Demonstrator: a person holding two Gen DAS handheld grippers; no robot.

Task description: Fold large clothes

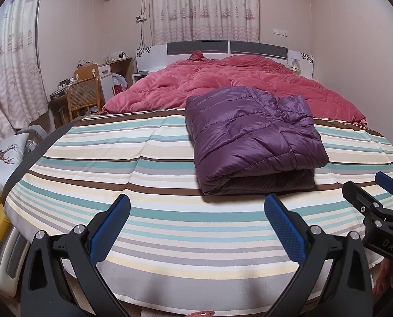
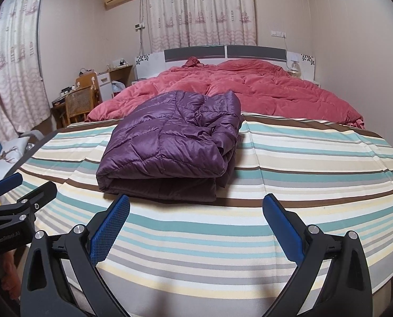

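Jacket: the purple quilted jacket (image 1: 254,142) is being shown folded, lying centre frame on the striped sheet (image 1: 117,163).
Left gripper (image 1: 196,227): is being held spread, empty, lower frame.
Right gripper (image 2: 196,227): is being held spread, empty, just short of the jacket.

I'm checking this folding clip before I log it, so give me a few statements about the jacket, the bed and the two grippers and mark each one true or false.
1. The purple jacket lies folded on the striped sheet. True.
2. The left gripper is shut on the jacket. False: its jaws stand open, short of the jacket, holding nothing.
3. The right gripper is open and empty. True.
4. The pink quilt covers the jacket. False: the quilt lies behind it, toward the headboard.
5. A cane-backed chair stands to the left of the bed. True.
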